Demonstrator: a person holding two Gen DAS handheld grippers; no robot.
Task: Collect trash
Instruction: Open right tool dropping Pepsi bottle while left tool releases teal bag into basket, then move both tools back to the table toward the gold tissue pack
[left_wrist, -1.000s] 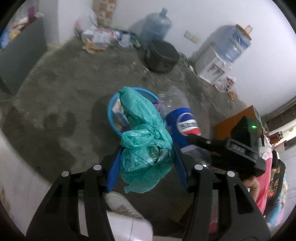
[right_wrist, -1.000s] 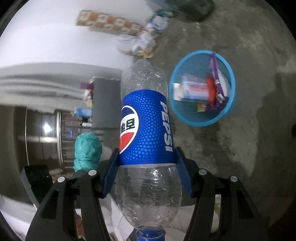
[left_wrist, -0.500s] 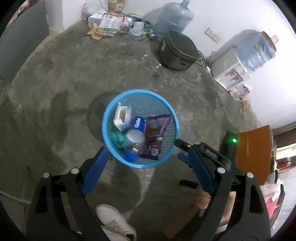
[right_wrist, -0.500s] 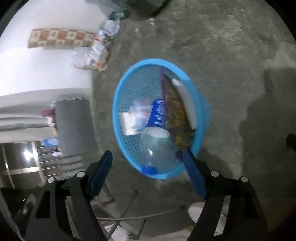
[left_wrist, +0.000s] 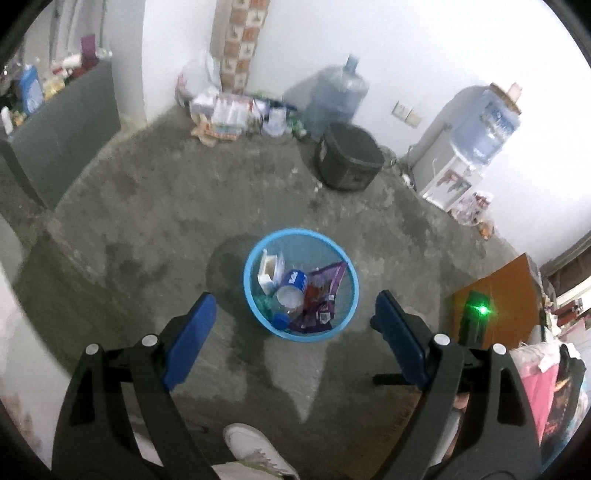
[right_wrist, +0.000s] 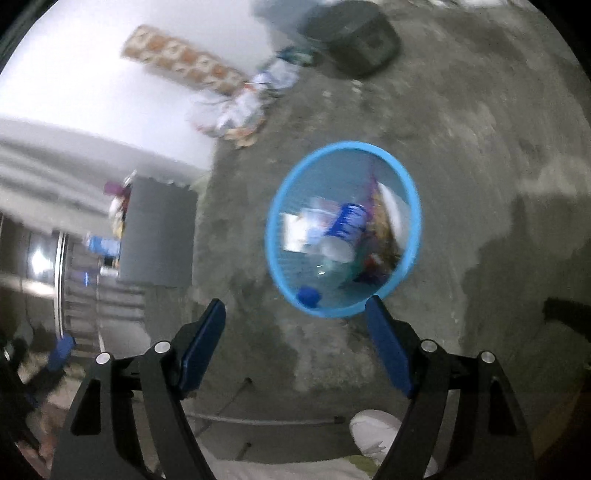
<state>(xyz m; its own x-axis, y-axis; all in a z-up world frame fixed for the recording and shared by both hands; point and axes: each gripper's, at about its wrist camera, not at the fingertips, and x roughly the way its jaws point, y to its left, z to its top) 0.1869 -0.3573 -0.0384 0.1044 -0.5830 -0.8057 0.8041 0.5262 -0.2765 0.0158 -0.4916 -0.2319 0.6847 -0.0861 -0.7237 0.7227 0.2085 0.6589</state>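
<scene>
i have both tools hanging over the floor with their jaws wide apart. the left tool (left_wrist: 293, 319) holds nothing and touches nothing; its blue pads (left_wrist: 190, 338) frame bare concrete and the near edge of the blue basket (left_wrist: 352, 275). the right tool (right_wrist: 295, 334) is just as empty, its pads (right_wrist: 201, 343) apart, the right-hand one overlapping the basket (right_wrist: 415, 221) rim in view without my being able to tell any contact. both sets of jaws have just been opening, and nothing is between them now.

nearest to me, on my side of the basket, a white shoe (left_wrist: 255, 448) shows at the bottom edge. the basket stands upright on the grey floor (left_wrist: 147, 236), between and beyond the pads. inside it lies the pepsi bottle (left_wrist: 291, 290), tilted, blue cap (left_wrist: 280, 320) toward me. left of the bottle in the basket sit a crumpled teal bag (left_wrist: 264, 302) and a white carton (left_wrist: 267, 269); right of it, a purple wrapper (left_wrist: 321, 291). the right view is blurred, but the bottle (right_wrist: 340, 232) is plain there too.

beyond the basket a dark cooker (left_wrist: 349, 160) sits on the floor, with a water jug (left_wrist: 338, 98) and a litter pile (left_wrist: 225, 114) against the wall.
</scene>
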